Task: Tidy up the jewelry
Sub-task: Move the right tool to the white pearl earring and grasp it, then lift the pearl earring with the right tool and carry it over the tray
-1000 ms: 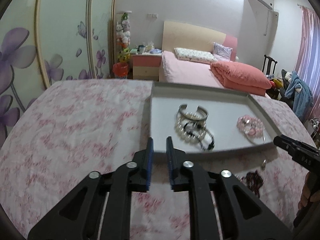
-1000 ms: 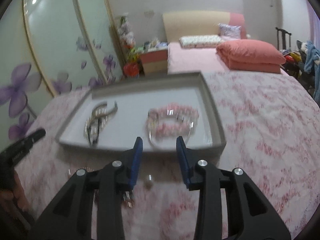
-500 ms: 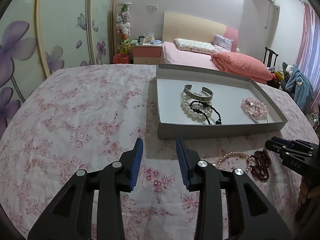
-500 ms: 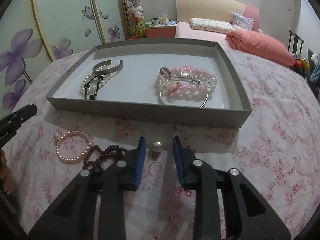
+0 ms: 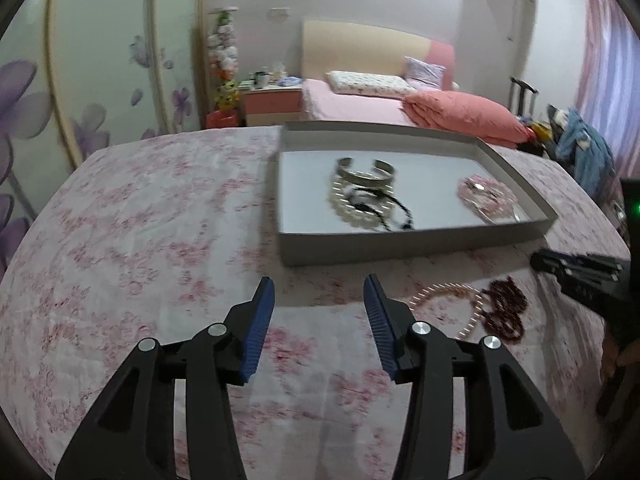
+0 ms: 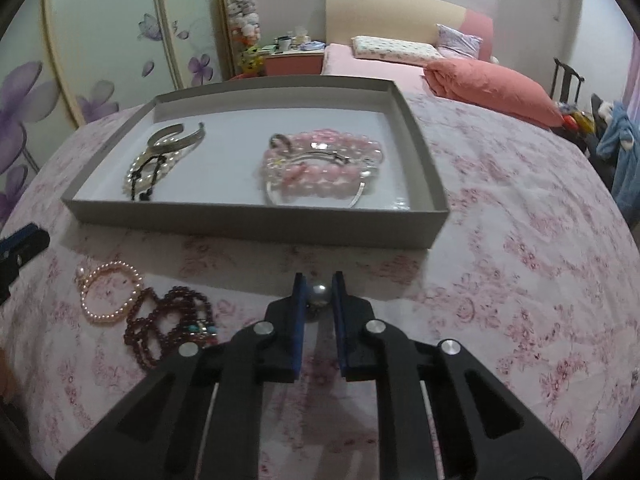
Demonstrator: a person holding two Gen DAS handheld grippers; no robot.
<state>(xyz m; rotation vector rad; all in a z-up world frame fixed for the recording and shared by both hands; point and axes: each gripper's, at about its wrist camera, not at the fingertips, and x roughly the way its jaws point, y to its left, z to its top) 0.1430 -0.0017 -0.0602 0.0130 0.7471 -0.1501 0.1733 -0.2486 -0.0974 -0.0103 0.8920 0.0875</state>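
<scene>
Pearl piece [image 6: 321, 295] half hidden between right tool [image 6: 320, 294] fingers, blurred

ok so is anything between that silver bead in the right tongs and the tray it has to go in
Only the tray's near wall, which stands between the silver bead held in the right tongs and the tray floor. The bead must be lifted over it. The tablecloth between them is bare.

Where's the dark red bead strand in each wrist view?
Left wrist: dark red bead strand lower right on the floral cloth, beside the pink pearl bracelet.
Right wrist: lower left, same bracelet at its left.
Shared landmark: grey tray just behind both.
</scene>
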